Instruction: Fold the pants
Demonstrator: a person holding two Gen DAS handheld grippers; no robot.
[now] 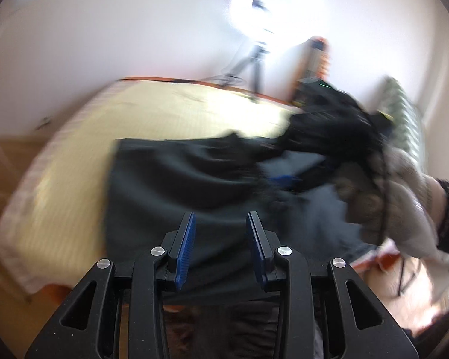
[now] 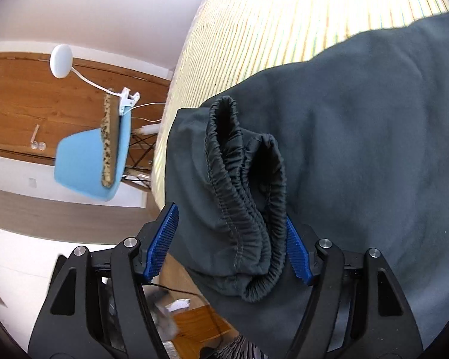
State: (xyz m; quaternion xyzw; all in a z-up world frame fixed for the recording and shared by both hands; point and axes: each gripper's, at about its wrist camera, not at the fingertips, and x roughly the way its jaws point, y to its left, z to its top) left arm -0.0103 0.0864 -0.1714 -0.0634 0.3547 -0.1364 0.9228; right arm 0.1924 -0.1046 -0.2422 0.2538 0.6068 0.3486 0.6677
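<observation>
Dark grey pants lie spread across a bed with a yellow striped cover. My left gripper hovers over the near part of the fabric with its blue pads apart and nothing between them. In the right wrist view the elastic waistband is bunched up between the jaws of my right gripper, which is shut on it. That part of the pants hangs past the bed's edge. The left wrist view shows the right gripper only as a blur at the pants' far right.
A ring light on a tripod stands behind the bed by the white wall. A person's hand and sleeve come in at the right. Beside the bed cover are a blue chair, a white clip lamp and wooden floor.
</observation>
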